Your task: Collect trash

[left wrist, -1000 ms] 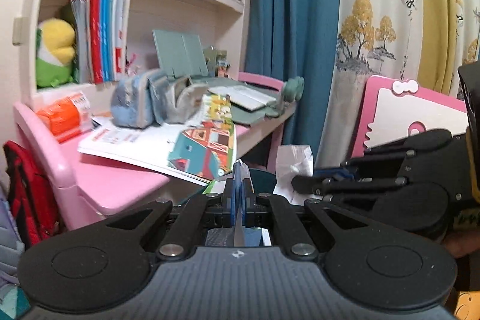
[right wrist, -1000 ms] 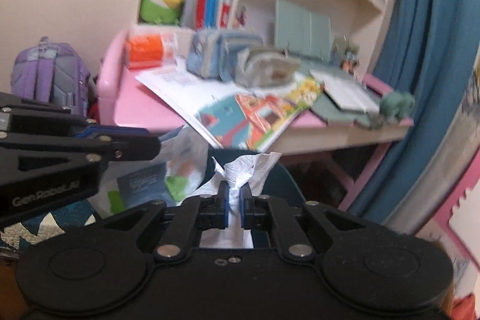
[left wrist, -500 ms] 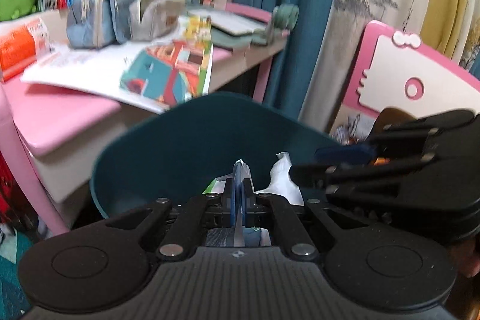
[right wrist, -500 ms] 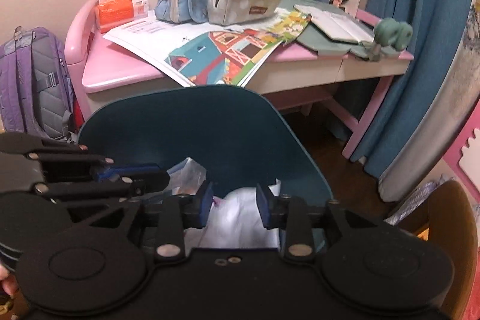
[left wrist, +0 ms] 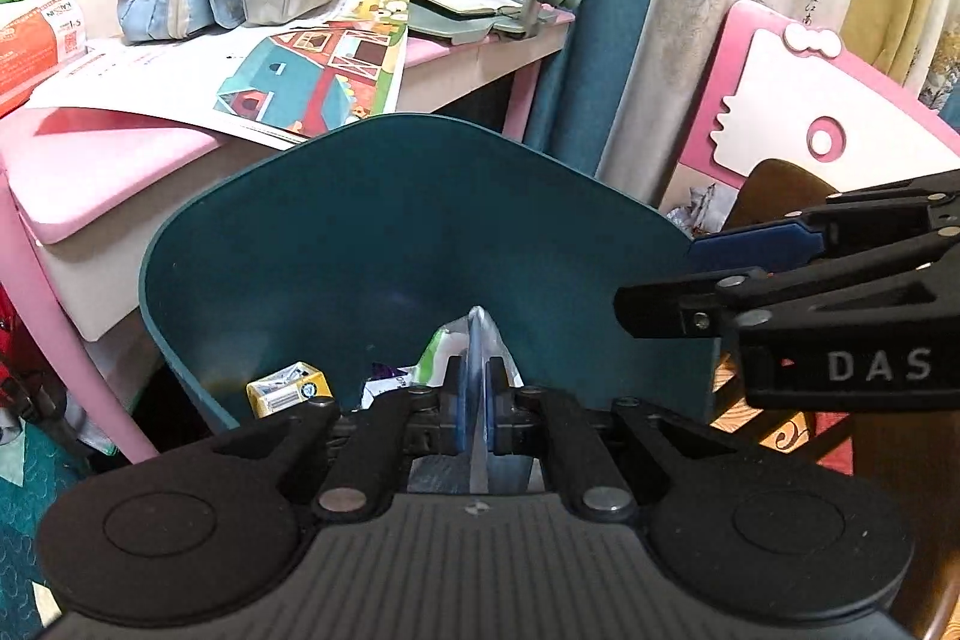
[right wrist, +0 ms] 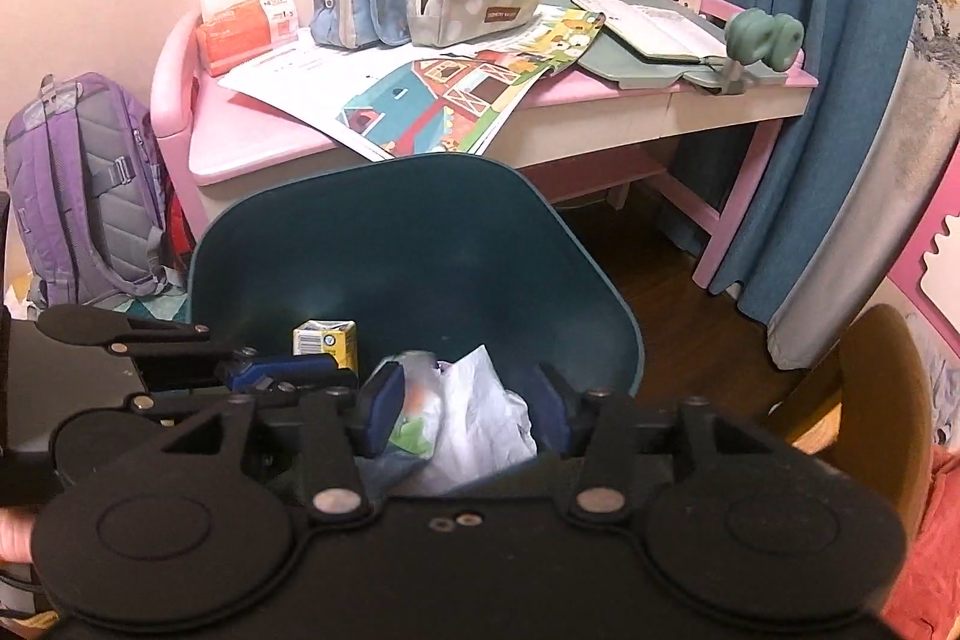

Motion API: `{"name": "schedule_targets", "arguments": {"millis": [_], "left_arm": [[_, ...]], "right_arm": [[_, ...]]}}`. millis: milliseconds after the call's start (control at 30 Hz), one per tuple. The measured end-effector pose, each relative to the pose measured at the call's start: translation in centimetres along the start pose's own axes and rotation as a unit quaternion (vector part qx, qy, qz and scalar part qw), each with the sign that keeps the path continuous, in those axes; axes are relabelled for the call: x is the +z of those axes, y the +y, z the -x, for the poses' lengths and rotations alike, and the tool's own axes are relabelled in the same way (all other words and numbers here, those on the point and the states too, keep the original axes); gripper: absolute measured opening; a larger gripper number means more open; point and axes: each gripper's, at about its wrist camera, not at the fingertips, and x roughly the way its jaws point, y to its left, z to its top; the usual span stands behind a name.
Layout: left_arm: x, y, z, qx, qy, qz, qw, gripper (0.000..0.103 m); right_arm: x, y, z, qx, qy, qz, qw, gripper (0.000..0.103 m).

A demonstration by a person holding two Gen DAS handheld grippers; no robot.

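Presently my right gripper [right wrist: 465, 415] is opening over the bin [right wrist: 414, 244], tissue [right wrist: 480, 418] loose between its jaws; my left gripper [left wrist: 474, 403] pinches a wrapper [left wrist: 477, 340], which could snag.

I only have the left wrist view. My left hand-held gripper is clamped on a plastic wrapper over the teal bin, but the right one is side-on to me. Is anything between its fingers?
Observer: Yes. A crumpled white tissue lies between the fingers of the right hand-held gripper. Its jaws are opening and the pads are not pressing it.
Operator: Is that tissue over the bin?
Observer: It is. The teal bin shows its far wall right behind the tissue and its rim to the tissue's right.
Operator: What's on the floor at the desk's left end?
Observer: A purple backpack stands beside the pink desk.
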Motion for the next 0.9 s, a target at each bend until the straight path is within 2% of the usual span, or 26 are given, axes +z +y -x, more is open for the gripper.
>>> {"name": "schedule_targets", "arguments": {"millis": [100, 167, 200, 267, 300, 333, 367, 500, 567, 600, 900], "left_arm": [[-0.4, -0.3, 0.8, -0.003, -0.002, 0.002, 1.0, 0.007], [-0.5, -0.4, 1.3, -0.004, -0.003, 0.004, 1.0, 0.011], [-0.7, -0.4, 1.6, -0.003, -0.004, 0.006, 1.0, 0.018], [-1.0, -0.5, 2.2, -0.001, -0.01, 0.009, 0.9999, 0.042], [-1.2, -0.6, 2.7, 0.001, -0.018, 0.008, 0.9998, 0.049], [-1.3, -0.7, 3.3, 0.004, -0.027, 0.008, 0.9996, 0.061], [-1.5, -0.8, 3.9, 0.005, -0.035, 0.007, 0.9993, 0.065], [-1.8, -1.1, 6.3, 0.003, -0.056, 0.008, 0.9984, 0.067], [-2.1, -1.1, 7.7, 0.007, -0.07, 0.005, 0.9975, 0.079], [-2.3, -1.2, 8.4, 0.01, -0.079, 0.001, 0.9968, 0.08], [-3.8, -0.9, 13.5, 0.02, -0.116, 0.007, 0.993, 0.084]], "right_arm": [[-0.5, -0.1, 1.0, 0.006, -0.007, -0.006, 1.0, 0.048], [-0.8, 0.0, 1.8, 0.009, -0.013, -0.007, 1.0, 0.049], [-1.0, 0.1, 2.2, 0.011, -0.017, -0.007, 1.0, 0.049], [-1.3, 0.3, 3.1, 0.016, -0.026, -0.007, 0.999, 0.05], [-1.5, 0.3, 3.6, 0.019, -0.031, -0.009, 0.999, 0.05], [-1.7, 0.4, 4.1, 0.022, -0.037, -0.01, 0.999, 0.05], [-1.9, 0.4, 4.5, 0.024, -0.042, -0.011, 0.999, 0.05], [-2.9, 0.9, 6.4, 0.039, -0.066, -0.008, 0.997, 0.052], [-3.3, 1.2, 7.1, 0.044, -0.078, -0.008, 0.996, 0.054], [-3.5, 1.4, 7.5, 0.047, -0.083, -0.007, 0.995, 0.054], [-4.9, 2.6, 10.5, 0.067, -0.116, 0.0, 0.991, 0.056]]}}
